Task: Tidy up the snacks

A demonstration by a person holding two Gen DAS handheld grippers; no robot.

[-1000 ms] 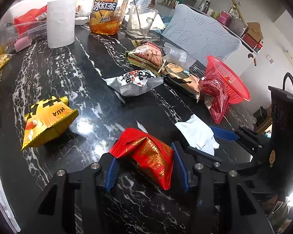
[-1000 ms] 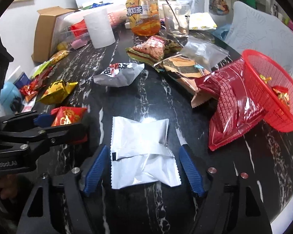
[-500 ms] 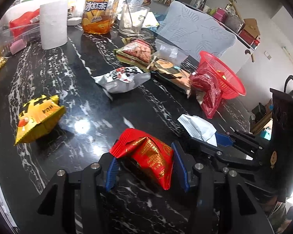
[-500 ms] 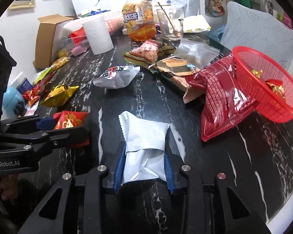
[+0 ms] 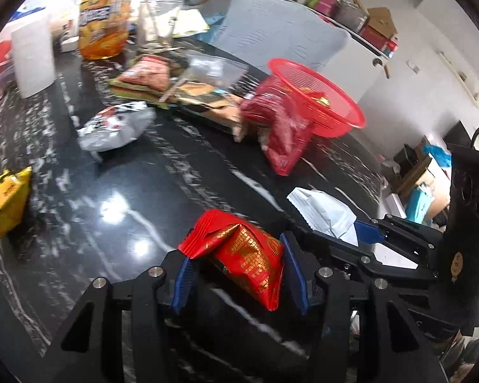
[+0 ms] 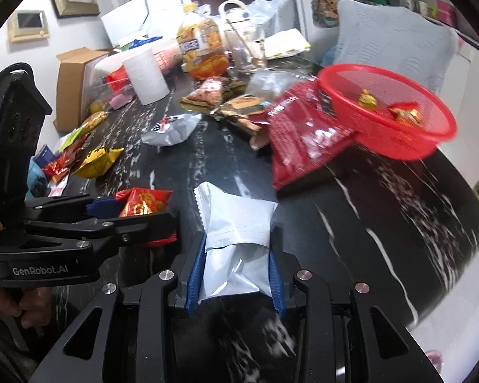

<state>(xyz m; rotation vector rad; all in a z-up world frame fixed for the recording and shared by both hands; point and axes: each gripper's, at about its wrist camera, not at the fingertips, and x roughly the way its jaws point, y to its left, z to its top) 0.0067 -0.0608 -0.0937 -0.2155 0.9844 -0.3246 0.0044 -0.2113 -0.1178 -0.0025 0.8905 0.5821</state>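
My left gripper [image 5: 239, 274] is shut on a small red snack packet [image 5: 242, 255] with gold print, held above the black marble table [image 5: 143, 191]. My right gripper [image 6: 236, 271] is shut on a white foil packet [image 6: 236, 223]; in the left wrist view that white foil packet [image 5: 322, 210] shows at the right with the right gripper [image 5: 364, 233] on it. The left gripper [image 6: 137, 214] and its red snack packet [image 6: 143, 202] show at the left of the right wrist view. A red mesh basket [image 6: 386, 131] with a few wrapped sweets inside stands ahead to the right.
A big red bag [image 6: 303, 140] leans against the basket. Further back lie a grey packet [image 6: 172, 129], a yellow packet [image 6: 97, 161], several flat snack bags [image 6: 230, 99], a paper roll [image 6: 147, 76], a tea bottle [image 6: 201, 49] and a glass [image 6: 246, 48]. A grey chair back [image 6: 396, 38] stands behind.
My right gripper closed on the white foil packet, which now sits pinched and raised. Both grippers moved toward the red basket; it looms larger. The left one still holds the red packet.
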